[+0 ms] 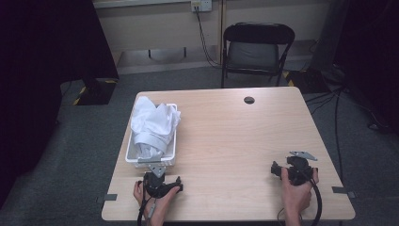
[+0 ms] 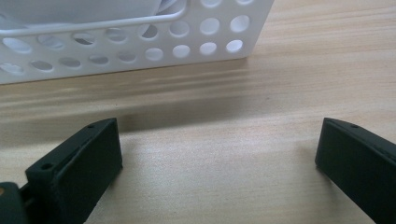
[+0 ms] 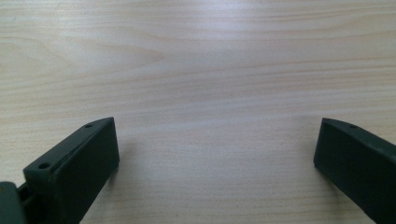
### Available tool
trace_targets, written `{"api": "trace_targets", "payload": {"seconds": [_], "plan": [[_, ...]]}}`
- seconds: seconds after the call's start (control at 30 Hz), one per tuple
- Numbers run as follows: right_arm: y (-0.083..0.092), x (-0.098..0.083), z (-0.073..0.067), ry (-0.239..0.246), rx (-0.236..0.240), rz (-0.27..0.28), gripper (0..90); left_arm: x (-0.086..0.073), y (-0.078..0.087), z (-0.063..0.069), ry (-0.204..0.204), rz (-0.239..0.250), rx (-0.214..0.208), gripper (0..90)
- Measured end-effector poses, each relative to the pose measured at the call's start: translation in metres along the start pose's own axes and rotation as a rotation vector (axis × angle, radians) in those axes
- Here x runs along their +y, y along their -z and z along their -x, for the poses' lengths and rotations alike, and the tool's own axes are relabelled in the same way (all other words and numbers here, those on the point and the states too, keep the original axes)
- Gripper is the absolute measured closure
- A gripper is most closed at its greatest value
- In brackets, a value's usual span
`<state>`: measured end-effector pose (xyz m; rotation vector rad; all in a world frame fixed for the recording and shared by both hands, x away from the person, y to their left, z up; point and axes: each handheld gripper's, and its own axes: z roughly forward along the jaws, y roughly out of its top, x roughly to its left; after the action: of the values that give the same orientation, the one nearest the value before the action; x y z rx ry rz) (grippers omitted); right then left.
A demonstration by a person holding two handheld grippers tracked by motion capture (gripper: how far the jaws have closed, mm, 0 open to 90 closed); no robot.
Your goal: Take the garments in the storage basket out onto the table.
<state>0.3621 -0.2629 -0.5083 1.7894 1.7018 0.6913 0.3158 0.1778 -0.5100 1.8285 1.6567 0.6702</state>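
A white perforated basket (image 1: 131, 149) stands on the left side of the wooden table (image 1: 226, 136), with crumpled white cloth (image 1: 153, 126) piled in it and spilling over its rim. My left gripper (image 1: 157, 176) rests on the table just in front of the basket's near wall (image 2: 140, 51), jaws wide apart, only bare wood between them (image 2: 219, 144). My right gripper (image 1: 292, 165) lies near the table's front right, held by a hand. Its jaws are open over bare wood (image 3: 217, 140).
A black folding chair (image 1: 256, 49) stands behind the table's far edge. A dark round hole (image 1: 249, 100) marks the tabletop near the back. Cables run across the floor at the right. Dark curtains hang on both sides.
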Motion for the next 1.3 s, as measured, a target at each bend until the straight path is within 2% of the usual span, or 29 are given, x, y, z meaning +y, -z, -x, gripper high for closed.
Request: {"api": "trace_targets", "payload": {"seconds": [0.13, 0.23, 0.27, 0.43, 0.57, 0.7, 0.77, 0.93, 1.07, 1.3], "plan": [[0.000, 0.000, 0.000, -0.001, 0.000, 0.001, 0.0, 0.000, 0.000, 0.000, 0.000, 0.001, -0.003, 0.2], [0.000, 0.000, 0.000, -0.001, 0.000, 0.001, 0.0, 0.000, 0.001, -0.002, 0.015, 0.012, -0.018, 1.1], [0.000, 0.000, 0.000, 0.000, 0.000, 0.000, 0.0, -0.001, 0.002, -0.002, 0.033, 0.025, -0.027, 1.4], [0.000, 0.000, 0.000, 0.000, 0.000, 0.000, 0.0, 0.003, 0.011, -0.004, 0.070, 0.098, -0.043, 3.6], [0.000, 0.000, 0.000, 0.000, 0.000, 0.000, 0.0, 0.010, 0.018, -0.006, 0.069, 0.131, -0.045, 2.8], [0.000, 0.000, 0.000, 0.000, 0.000, 0.001, 0.0, 0.011, 0.024, -0.006, 0.061, 0.124, -0.084, 2.1], [0.000, 0.000, 0.000, 0.000, 0.000, 0.000, 0.0, 0.011, 0.028, -0.006, 0.070, 0.141, -0.083, 2.5], [0.000, 0.000, 0.000, 0.000, 0.000, 0.000, 0.0, 0.015, 0.033, -0.007, 0.059, 0.153, -0.101, 2.6], [0.000, 0.000, 0.000, 0.000, 0.000, 0.001, 0.0, 0.020, 0.038, -0.008, 0.047, 0.160, -0.097, 2.2], [0.000, 0.000, 0.000, 0.000, 0.000, 0.000, 0.0, 0.025, 0.043, -0.013, 0.052, 0.179, -0.088, 2.3]]}}
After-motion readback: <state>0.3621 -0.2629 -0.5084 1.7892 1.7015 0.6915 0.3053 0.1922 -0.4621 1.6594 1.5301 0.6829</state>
